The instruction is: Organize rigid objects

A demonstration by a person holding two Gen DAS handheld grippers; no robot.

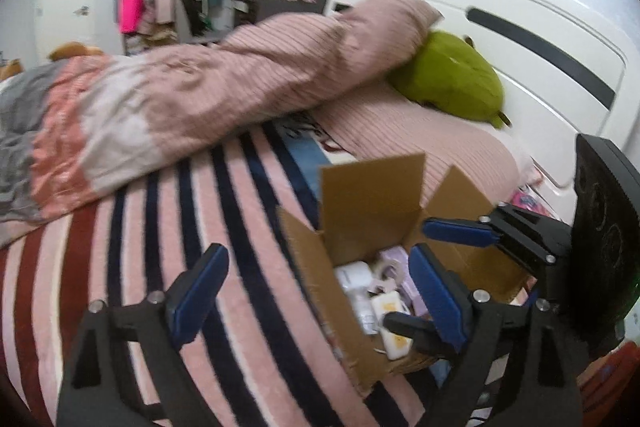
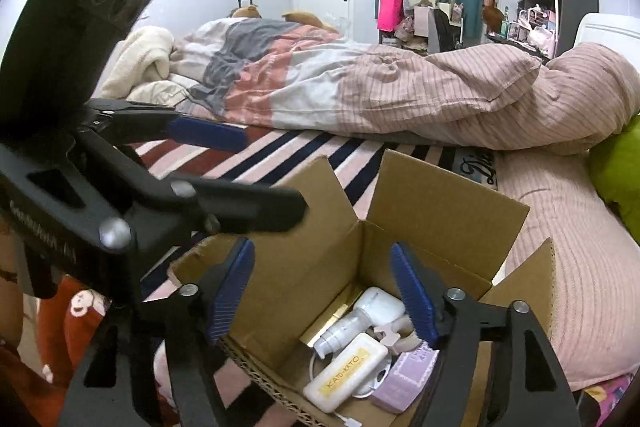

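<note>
An open cardboard box (image 2: 440, 203) stands on the bed with its flaps up. It holds a white KATO-KATO case (image 2: 346, 377), a white bottle (image 2: 368, 313), a lilac box (image 2: 404, 375) and other small items. My right gripper (image 2: 322, 289) is open and empty just above the box's near edge. My left gripper (image 1: 316, 291) is open and empty over the box's (image 1: 372, 195) left wall. The right gripper (image 1: 404, 271) also shows in the left wrist view, open over the box. The left gripper (image 2: 272, 171) shows at the left of the right wrist view.
The box sits on a pink blanket with dark stripes (image 1: 168, 251). A rolled duvet (image 2: 360, 91) lies across the bed behind it. A green plush (image 1: 452, 75) rests by the white headboard (image 1: 520, 11). Shelves and a door stand far behind.
</note>
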